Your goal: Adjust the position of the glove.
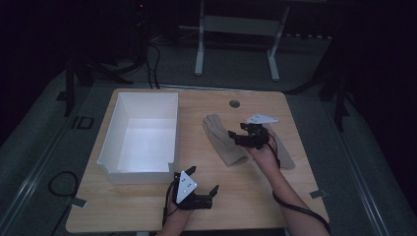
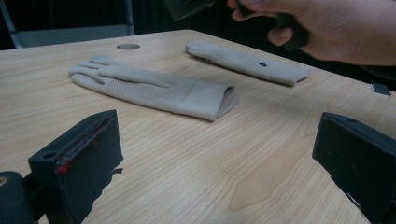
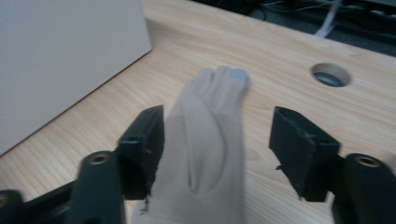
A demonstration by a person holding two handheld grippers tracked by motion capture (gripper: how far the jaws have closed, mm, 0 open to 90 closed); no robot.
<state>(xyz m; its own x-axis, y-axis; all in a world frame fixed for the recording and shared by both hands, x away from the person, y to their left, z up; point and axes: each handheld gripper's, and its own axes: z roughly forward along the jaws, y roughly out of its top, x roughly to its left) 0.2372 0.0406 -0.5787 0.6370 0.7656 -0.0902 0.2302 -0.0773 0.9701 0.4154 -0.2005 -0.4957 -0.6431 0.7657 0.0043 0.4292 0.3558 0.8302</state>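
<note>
Gloves, two of them, beige, lie flat on the wooden table [image 1: 147, 206], both to the right of the white box [image 1: 140, 137], which serves here as the landmark. The near glove [image 1: 223, 140] lies closest to the box, apart from its right wall, fingers pointing away from the person and its open cuff toward the person. The far glove [image 1: 285, 155] lies farther right of the box, mostly hidden under the right hand [image 1: 263, 155] in the high view; in the left gripper view it [image 2: 250, 63] lies beyond the near glove [image 2: 154, 88], the two not touching, with a small dark mark on its back.

The right gripper [image 1: 238, 137] hangs over the near glove, right of the box. In its own view the jaws stand wide apart, one on each side of the glove [image 3: 205, 140], the left jaw at the glove's edge, the right jaw clear of it; they grip nothing. Whether the jaw tips touch the table I cannot tell.

The left gripper [image 1: 201, 182] sits just in front of the box's near right corner, close to the table edge, with its grey plate on top. Its jaws are spread wide, bare wood between them, holding nothing, and they point toward the gloves.

A round grommet hole [image 1: 234, 103] sits in the table beyond the gloves, right of the box's far corner.
</note>
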